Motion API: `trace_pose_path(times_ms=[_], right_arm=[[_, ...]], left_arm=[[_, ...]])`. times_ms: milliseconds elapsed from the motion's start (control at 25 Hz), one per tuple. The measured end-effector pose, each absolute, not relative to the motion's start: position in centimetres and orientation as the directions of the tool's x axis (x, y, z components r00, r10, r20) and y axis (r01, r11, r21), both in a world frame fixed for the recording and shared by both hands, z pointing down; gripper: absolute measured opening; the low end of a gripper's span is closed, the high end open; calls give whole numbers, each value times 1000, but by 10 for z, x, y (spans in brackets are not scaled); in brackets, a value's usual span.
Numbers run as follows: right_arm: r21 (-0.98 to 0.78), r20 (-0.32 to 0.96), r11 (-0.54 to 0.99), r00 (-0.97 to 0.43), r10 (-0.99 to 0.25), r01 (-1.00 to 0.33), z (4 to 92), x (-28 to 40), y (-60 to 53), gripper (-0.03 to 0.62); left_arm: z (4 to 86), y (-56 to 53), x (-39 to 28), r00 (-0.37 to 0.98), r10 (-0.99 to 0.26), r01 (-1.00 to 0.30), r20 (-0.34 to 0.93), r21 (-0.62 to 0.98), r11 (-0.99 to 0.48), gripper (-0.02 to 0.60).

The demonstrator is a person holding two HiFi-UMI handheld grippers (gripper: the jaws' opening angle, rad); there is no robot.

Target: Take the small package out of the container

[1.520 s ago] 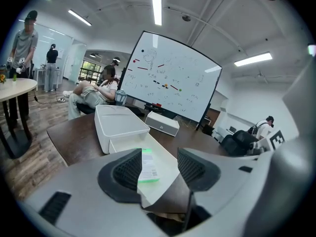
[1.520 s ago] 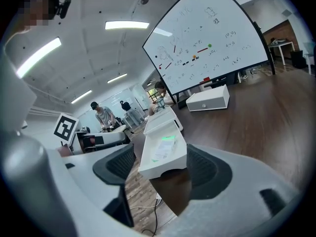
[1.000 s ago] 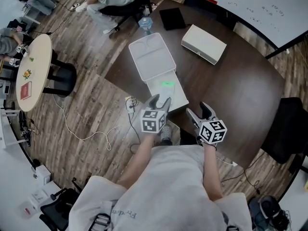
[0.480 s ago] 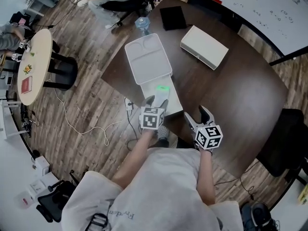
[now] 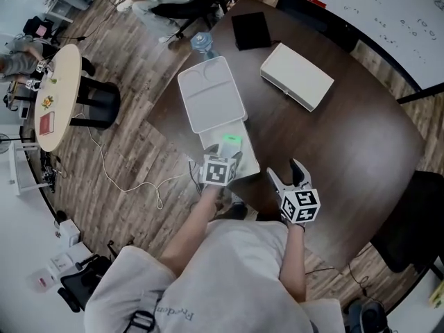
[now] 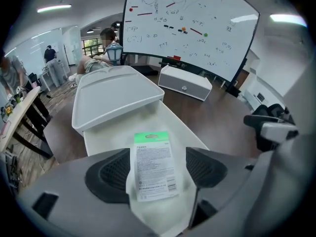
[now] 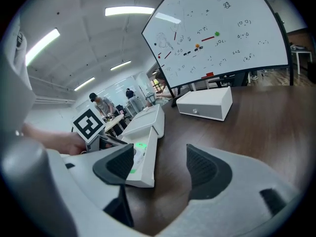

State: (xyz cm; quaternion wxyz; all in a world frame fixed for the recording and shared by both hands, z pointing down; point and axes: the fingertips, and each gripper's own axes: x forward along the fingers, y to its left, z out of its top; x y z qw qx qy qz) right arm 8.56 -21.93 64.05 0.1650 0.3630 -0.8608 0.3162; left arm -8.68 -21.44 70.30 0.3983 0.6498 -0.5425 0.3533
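One small package [image 6: 153, 164] between just-opening jaws of left claw [image 6: 158, 171]

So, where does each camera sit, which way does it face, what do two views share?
Head view: on the person's head, steeply down onto container, left gripper, right gripper; arms, torso show.
Left gripper view: on that gripper, along jaws that just opened wider, the small package between them.
Right gripper view: on that gripper, past open jaws toward whiteboard.
Both gripper views share the white box.
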Motion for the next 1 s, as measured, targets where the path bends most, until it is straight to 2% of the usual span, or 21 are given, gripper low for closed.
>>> trace_pose_path(times_ms=[120, 320, 560, 1000], right_arm=[[-435, 505, 508, -668, -546, -744, 644, 98, -233, 336], [-450, 503, 481, -658, -560, -753, 658, 103, -239, 336], [-450, 509, 476, -655, -558, -756, 662, 110, -239, 336], [-448, 540, 440, -627, -561, -779, 675, 129, -237, 333]], left_arm=[[717, -217, -86, 148, -389, -988, 909, 122, -89, 327], [727, -217, -99, 96, -373, -995, 923, 103, -3, 339], [751, -215, -94, 127, -340, -989, 932, 143, 23, 342], [765, -218, -92, 64, -280, -997, 958, 71, 16, 345]])
